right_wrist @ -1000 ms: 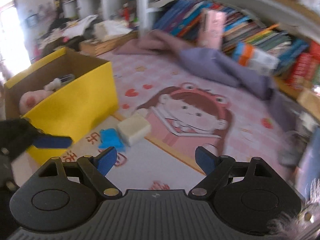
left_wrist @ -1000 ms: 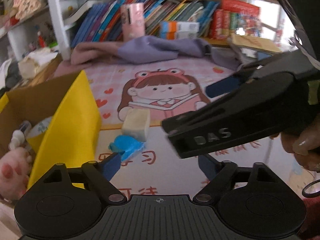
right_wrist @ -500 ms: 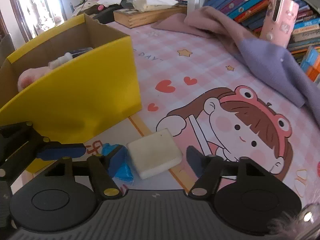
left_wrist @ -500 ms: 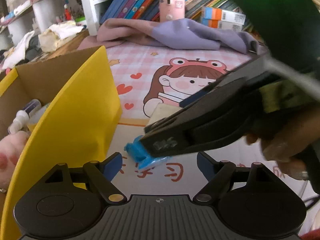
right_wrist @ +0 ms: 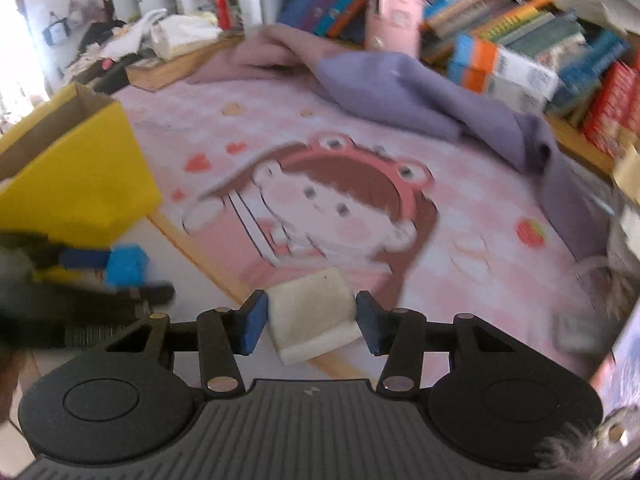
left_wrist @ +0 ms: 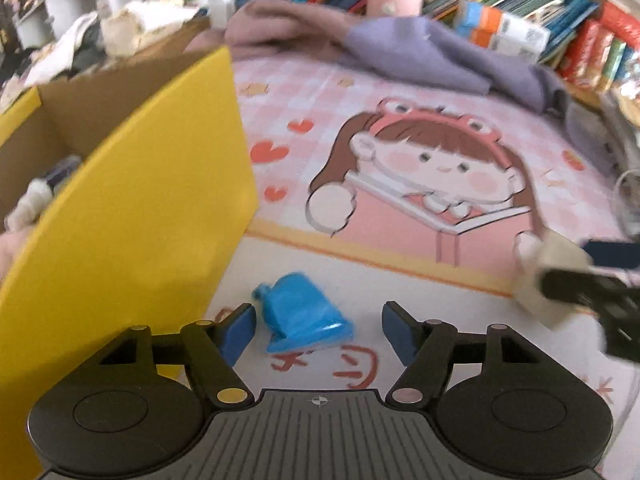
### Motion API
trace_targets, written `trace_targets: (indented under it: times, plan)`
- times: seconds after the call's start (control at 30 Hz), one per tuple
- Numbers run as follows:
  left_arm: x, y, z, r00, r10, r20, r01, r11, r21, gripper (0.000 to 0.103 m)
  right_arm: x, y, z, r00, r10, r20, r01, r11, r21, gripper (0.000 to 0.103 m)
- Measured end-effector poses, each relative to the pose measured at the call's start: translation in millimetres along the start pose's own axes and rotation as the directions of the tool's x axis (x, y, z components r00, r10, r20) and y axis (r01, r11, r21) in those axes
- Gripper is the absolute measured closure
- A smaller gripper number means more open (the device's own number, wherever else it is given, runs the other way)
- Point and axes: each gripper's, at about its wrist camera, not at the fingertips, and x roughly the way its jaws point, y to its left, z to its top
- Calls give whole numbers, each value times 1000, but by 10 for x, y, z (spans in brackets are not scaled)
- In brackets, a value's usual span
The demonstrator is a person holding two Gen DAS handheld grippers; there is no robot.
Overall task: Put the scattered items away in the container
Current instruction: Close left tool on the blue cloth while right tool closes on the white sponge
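A small blue item [left_wrist: 302, 318] lies on the mat between the open fingers of my left gripper [left_wrist: 319, 332], close to the yellow cardboard box [left_wrist: 132, 220]. The blue item also shows in the right wrist view [right_wrist: 124, 266] beside the left gripper's finger [right_wrist: 82, 258]. A cream block [right_wrist: 312, 320] sits between the pads of my right gripper [right_wrist: 311, 323], which is shut on it. In the left wrist view the block [left_wrist: 556, 264] and the right gripper [left_wrist: 592, 280] are at the far right. The box [right_wrist: 76, 184] holds a few items.
A cartoon-girl play mat [left_wrist: 420, 168] covers the surface. A purple and pink cloth [left_wrist: 400, 48] lies at the back before a row of books [left_wrist: 520, 12]. A pink box [right_wrist: 394, 12] stands among the books. Clutter sits on shelves at the back left [right_wrist: 172, 36].
My right gripper has closed on the cream block and carried it rightward, away from the blue item. My left gripper has come down so that the blue item lies between its fingers.
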Motion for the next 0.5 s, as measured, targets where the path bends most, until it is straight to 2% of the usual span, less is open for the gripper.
trace_targets:
  times: [0.07,0.13,0.2,0.23,0.37,0.5]
  plan:
    - [8,-10,19,1000,1,1,-1,1000,3,40,-32,-5,-113,1000,-9,-13,9,1000,9,57]
    - [12,-20,40,1000,0,3,0,1000,6,49,-47,16,-203,1000,-18,-12,18,1000,-1,57]
    - [6,-17,50,1000,1,5,-1,1000,4,63,-62,31,-234,1000,-24,-3,24,1000,-10,56]
    - [4,-10,56,1000,0,5,0,1000,3,66,-64,28,-231,1000,-24,-2,24,1000,-6,56]
    - [7,-5,58,1000,-10,7,10,1000,8,70,-37,10,-238,1000,-21,-2,21,1000,3,52]
    - [-55,-15,65,997,-72,-5,72,997,13,71,0,-15,-230,1000,-7,-7,7,1000,9,46]
